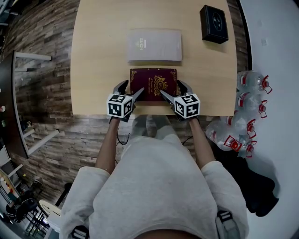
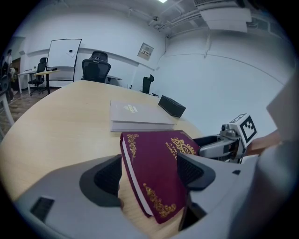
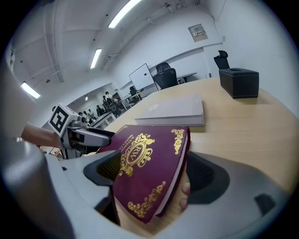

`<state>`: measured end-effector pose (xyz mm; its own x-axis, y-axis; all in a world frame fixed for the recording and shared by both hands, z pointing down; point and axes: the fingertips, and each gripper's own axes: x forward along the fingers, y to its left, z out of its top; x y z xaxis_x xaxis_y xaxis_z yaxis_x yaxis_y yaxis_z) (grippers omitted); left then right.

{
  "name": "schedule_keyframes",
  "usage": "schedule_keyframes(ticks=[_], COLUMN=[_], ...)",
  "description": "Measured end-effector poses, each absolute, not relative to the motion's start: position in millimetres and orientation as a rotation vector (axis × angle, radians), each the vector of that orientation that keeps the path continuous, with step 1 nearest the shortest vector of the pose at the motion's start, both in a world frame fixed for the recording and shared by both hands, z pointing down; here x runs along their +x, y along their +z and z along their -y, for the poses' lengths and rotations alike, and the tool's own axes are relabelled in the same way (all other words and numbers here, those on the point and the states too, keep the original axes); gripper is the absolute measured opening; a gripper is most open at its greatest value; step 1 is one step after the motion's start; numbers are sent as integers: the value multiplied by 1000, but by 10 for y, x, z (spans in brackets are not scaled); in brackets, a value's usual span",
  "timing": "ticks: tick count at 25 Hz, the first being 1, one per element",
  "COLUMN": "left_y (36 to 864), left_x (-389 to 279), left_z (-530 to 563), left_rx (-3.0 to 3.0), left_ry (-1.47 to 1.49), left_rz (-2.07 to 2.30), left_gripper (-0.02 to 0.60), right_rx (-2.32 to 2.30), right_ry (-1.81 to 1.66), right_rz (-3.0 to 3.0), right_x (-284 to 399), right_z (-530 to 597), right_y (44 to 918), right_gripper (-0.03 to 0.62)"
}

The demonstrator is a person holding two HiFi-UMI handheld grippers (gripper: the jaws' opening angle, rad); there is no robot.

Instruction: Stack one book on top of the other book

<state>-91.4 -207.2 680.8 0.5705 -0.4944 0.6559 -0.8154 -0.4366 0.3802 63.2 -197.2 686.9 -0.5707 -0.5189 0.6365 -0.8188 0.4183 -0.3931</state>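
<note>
The left gripper (image 1: 134, 86) and right gripper (image 1: 170, 87) hold their jaws spread, each straddling a near corner of the gilt-stamped maroon hardback (image 1: 154, 83). Beyond the jaws lies a flat grey book (image 1: 154, 45), with bare wooden tabletop (image 1: 98, 56) outside them.

A light wooden table (image 1: 93, 56) stands on a floor of brown wood-look planks (image 1: 42, 28). Near its far right corner lies a black rectangular box (image 1: 214, 23), well apart from the near edge. On the pale floor to the table's right, clear plastic water bottles with red caps (image 1: 250, 80) lie in a cluster, with a dark bundle (image 1: 247, 182) beside them. Beyond the table stand a whiteboard (image 2: 64, 52) and a black office chair (image 2: 96, 67). Strip lights (image 3: 124, 12) run along the ceiling.
</note>
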Motion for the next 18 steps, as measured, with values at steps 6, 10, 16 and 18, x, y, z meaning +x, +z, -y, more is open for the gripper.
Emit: schedule_keyframes(ticks=[6, 10, 16, 18], left_y=[6880, 6920, 6977, 6989], left_x=[-884, -845, -789, -769], left_z=[2004, 1943, 1881, 1868], left_rx=[2097, 2087, 2074, 2074], left_ry=[604, 609, 612, 614], left_rz=[1016, 988, 957, 949], left_gripper=[370, 370, 371, 371], right_rx=[1109, 1101, 1108, 1113], right_ry=[1022, 1038, 1061, 1064], right_rz=[2239, 2237, 2230, 2229], right_x=[576, 540, 526, 520], right_z=[1896, 1873, 1859, 1864], right_y=[6969, 6988, 7013, 7015], right_gripper=[431, 433, 439, 439])
